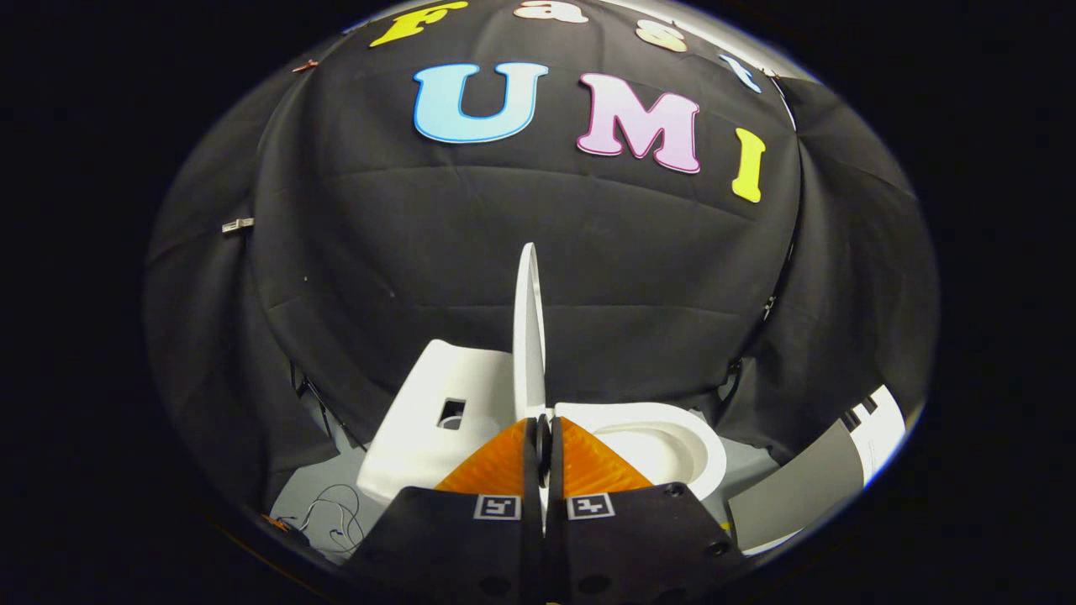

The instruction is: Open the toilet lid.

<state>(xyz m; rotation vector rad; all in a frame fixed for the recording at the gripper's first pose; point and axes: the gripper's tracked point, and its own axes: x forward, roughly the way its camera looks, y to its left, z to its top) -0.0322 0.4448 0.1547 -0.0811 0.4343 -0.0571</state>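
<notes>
The gripper has its two fingers drawn close together on the lower edge of the toilet lid, which runs straight up from between the fingertips. The lid appears edge-on as a thin white blade; both fingers seem to press on it, though the contact faces themselves are hidden.

Largest item: the white toilet tank, standing just ahead and to the left of the fingers, with a rectangular opening in the face turned toward them. Next: the toilet bowl with its open seat ring, just ahead and to the right of the fingers, its basin exposed. Next: the lid itself, raised to near vertical between tank and bowl, directly above the fingertips. Smaller: a grey and white panel, well to the right of the fingers, beyond the bowl. Smallest: a loose thin cable on the floor, to the left and near the finger bases.

Assessment: the task looks nearly complete, the lid standing upright but not yet resting back against the tank.

Risks: the grip is on a narrow edge only, so a sideways twist could let the lid slip out. If it is released short of its balance point, it would likely fall back onto the bowl. Pushing too hard toward the tank could tip or shift the lightweight-looking toilet.
</notes>
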